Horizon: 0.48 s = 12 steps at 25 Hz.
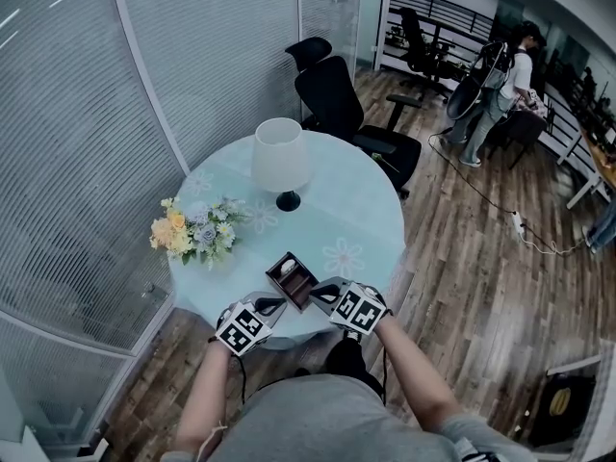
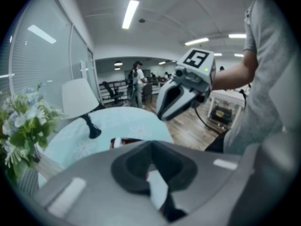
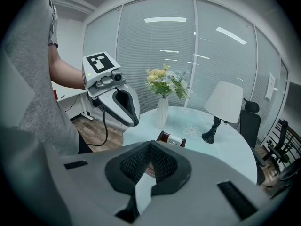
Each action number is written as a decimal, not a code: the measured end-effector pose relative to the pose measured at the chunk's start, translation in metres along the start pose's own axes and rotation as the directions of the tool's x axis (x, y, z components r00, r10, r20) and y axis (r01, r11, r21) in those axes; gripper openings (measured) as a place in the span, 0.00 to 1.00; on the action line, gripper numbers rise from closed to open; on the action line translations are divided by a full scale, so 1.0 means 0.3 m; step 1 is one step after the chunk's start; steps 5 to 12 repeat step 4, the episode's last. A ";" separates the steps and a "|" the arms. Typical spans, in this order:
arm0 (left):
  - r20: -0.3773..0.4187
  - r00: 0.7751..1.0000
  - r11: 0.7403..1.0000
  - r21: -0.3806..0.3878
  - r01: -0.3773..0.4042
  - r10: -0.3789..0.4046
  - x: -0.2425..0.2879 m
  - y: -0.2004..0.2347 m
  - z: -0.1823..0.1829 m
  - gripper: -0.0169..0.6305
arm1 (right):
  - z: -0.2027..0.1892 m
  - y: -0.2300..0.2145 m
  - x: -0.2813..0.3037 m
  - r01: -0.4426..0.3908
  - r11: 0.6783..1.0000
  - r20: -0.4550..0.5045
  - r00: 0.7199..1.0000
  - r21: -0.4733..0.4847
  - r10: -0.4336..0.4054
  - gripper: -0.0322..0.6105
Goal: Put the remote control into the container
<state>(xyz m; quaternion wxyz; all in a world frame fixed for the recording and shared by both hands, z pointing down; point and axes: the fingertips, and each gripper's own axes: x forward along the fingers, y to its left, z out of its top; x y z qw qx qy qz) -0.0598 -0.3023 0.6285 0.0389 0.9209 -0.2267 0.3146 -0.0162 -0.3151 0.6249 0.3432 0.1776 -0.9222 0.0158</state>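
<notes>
Standing over the round table (image 1: 366, 210), lamp (image 1: 280, 157) at the far side and flowers (image 1: 192, 229) to the left, the person holds both tools at the near edge, flanking the small dark container (image 1: 304, 292). The left gripper (image 1: 272, 306) and right gripper (image 1: 322, 295) each have jaws pressed together, empty. A careless nudge could shove the box off that edge. The white remote control (image 1: 287, 267) lies inside its far end, seemingly crosswise; which end leads I cannot tell.
</notes>
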 end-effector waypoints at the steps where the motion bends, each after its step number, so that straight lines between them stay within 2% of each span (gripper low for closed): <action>1: 0.000 1.000 1.000 0.000 0.000 0.000 -0.002 0.000 -0.001 0.02 | 0.001 0.002 0.001 -0.001 1.000 0.000 1.000 -0.001 0.001 0.08; 12: 0.001 1.000 1.000 -0.001 0.001 -0.001 -0.007 0.001 -0.001 0.02 | 0.002 0.006 0.005 -0.002 1.000 -0.001 1.000 0.001 0.002 0.08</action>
